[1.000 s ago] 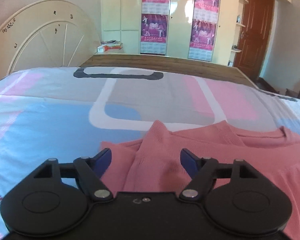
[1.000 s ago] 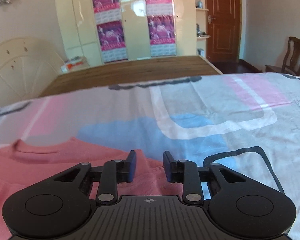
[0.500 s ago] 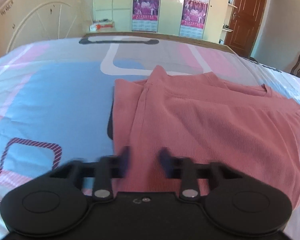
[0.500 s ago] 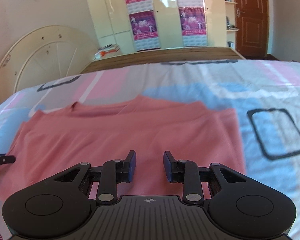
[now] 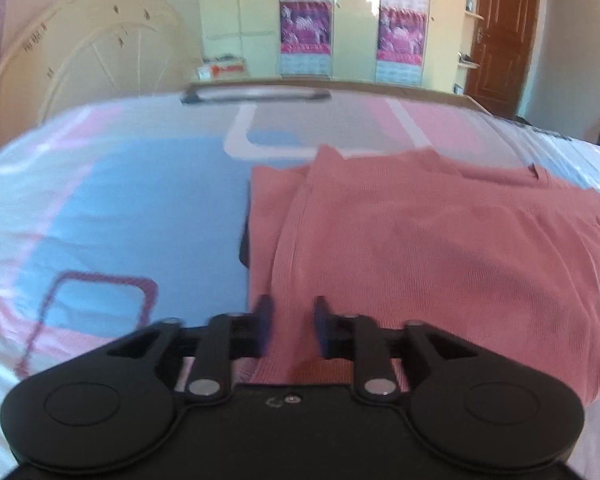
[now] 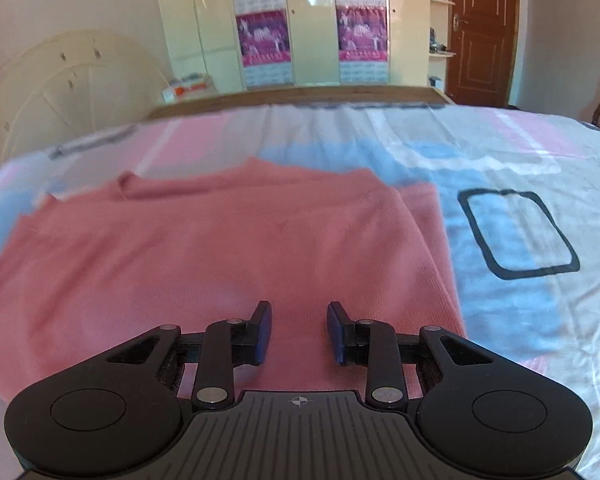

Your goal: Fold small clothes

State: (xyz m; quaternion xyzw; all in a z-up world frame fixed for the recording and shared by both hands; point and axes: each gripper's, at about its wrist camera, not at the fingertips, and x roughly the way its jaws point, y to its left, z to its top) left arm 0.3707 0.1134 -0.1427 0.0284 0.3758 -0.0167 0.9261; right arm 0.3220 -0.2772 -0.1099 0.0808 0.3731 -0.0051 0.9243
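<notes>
Left hand-held gripper (image 5: 290, 326) has just snapped nearly shut and reopened to a narrow gap, gripping nothing, though blur makes that hard to confirm. Both have drawn back toward the shirt's (image 5: 440, 264) near hem, sleeves already folded in. Right hand-held gripper (image 6: 298, 330) hangs narrow, empty. Bed (image 6: 520, 320) lies bare beyond each side edge.

The left black two-finger gripper (image 5: 290, 330) fills the bottom centre of its frame, pitched downward, its blue-padded fingers (image 5: 265, 326) set a narrow gap apart; the jaws have just been opening, gripping nothing. The right black two-finger gripper (image 6: 299, 332) sits likewise at bottom centre, its blue pads (image 6: 335, 332) parted and empty.
</notes>
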